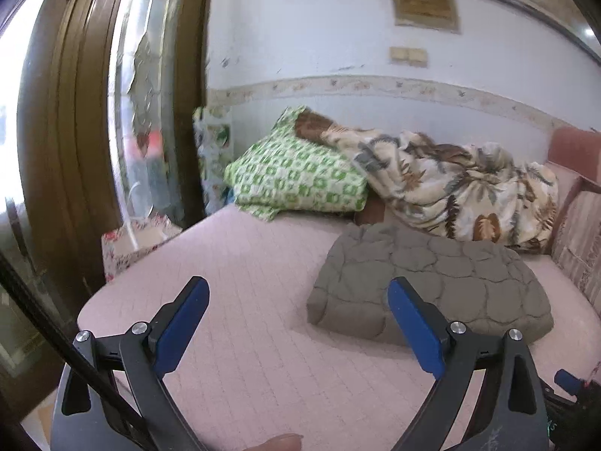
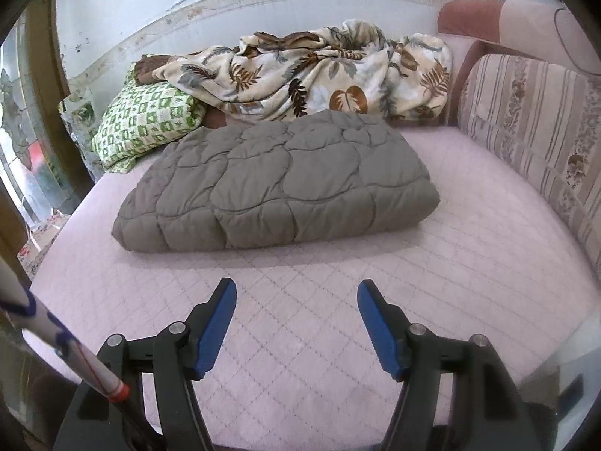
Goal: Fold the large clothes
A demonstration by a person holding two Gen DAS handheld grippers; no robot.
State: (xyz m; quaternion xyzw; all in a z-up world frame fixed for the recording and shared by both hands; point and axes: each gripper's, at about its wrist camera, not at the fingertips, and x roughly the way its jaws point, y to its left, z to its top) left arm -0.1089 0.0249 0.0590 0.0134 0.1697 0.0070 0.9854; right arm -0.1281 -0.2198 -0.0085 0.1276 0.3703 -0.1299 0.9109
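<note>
Both wrist cameras look forward and down along their blue-padded fingers across the pink quilted mattress, sharing the folded grey-brown quilted garment.

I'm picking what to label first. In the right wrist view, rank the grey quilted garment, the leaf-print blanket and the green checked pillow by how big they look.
1. grey quilted garment, though it lies nearest the camera
2. leaf-print blanket, a close second
3. green checked pillow, partly covered by the blanket
</note>
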